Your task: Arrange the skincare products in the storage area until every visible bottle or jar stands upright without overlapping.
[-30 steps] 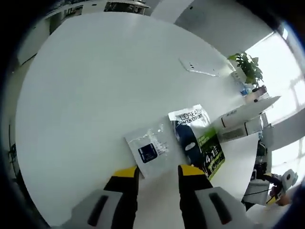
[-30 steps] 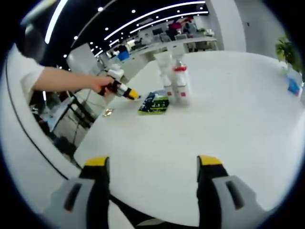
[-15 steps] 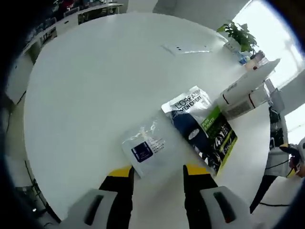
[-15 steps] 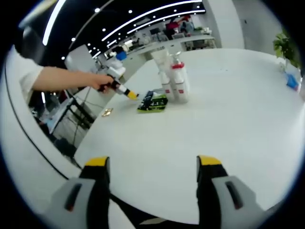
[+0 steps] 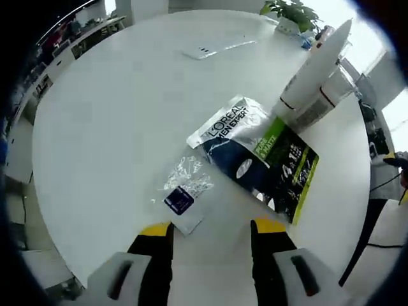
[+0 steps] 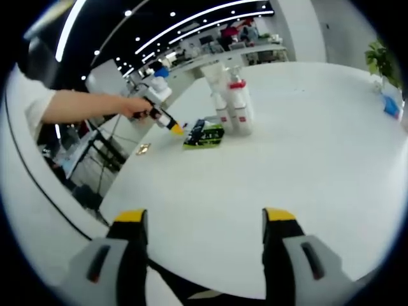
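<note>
Left claw [image 5: 209,228] hangs open over a small clear packet [image 5: 182,191] beside the green pouch [image 5: 261,159]; right claw [image 6: 203,217] gapes wide

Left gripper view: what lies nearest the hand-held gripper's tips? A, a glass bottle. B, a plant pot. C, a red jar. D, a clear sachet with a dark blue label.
D: the sachet lies flat on the table just ahead of the open left hand-held gripper.
</note>
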